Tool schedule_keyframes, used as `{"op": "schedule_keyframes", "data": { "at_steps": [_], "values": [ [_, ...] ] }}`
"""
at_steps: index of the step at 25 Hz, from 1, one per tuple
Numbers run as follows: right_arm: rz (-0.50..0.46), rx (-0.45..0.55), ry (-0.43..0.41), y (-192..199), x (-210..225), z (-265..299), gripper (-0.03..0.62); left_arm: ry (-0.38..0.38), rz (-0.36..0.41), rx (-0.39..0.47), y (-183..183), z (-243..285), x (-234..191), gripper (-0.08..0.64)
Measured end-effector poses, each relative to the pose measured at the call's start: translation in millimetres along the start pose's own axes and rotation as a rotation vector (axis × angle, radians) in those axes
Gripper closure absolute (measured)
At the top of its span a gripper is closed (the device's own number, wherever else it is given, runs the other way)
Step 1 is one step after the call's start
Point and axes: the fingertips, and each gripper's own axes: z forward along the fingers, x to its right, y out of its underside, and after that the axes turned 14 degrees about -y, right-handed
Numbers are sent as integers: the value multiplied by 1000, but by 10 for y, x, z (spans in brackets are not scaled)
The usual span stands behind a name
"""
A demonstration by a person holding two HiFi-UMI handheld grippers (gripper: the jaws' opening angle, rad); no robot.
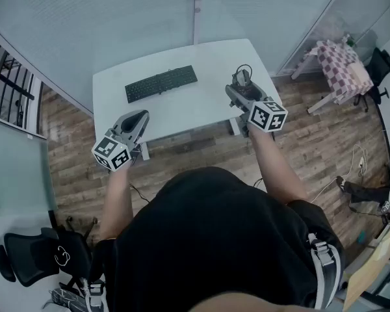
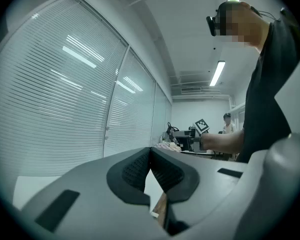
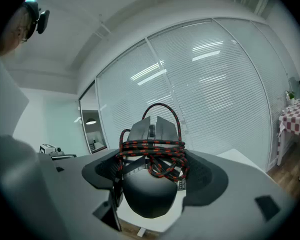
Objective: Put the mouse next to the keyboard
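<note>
Head view: white table (image 1: 182,106); chequered side table (image 1: 341,67) to its right; keyboard (image 1: 160,83) near the far edge. My right gripper (image 1: 239,88) is clamped on the cable-wrapped mouse (image 3: 151,189) above the right edge, well apart from the keyboard; my left gripper (image 1: 142,117), jaws together, hovers at the front-left corner.

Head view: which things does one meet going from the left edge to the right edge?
Chair, left tool, keyboard, mouse, checked table.
</note>
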Motion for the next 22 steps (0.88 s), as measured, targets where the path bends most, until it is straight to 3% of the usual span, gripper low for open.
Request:
{"op": "schedule_keyframes", "data": {
  "at_steps": [9, 15, 22],
  "values": [
    [-1, -12, 11, 102, -77, 152, 187, 3, 11, 4, -20, -107, -193, 538],
    [23, 11, 29, 250, -283, 385, 187, 5, -11, 7, 75, -358, -562, 538],
    [45, 8, 49, 301, -253, 376, 187, 22, -8, 5, 72, -357, -607, 540]
  ]
}}
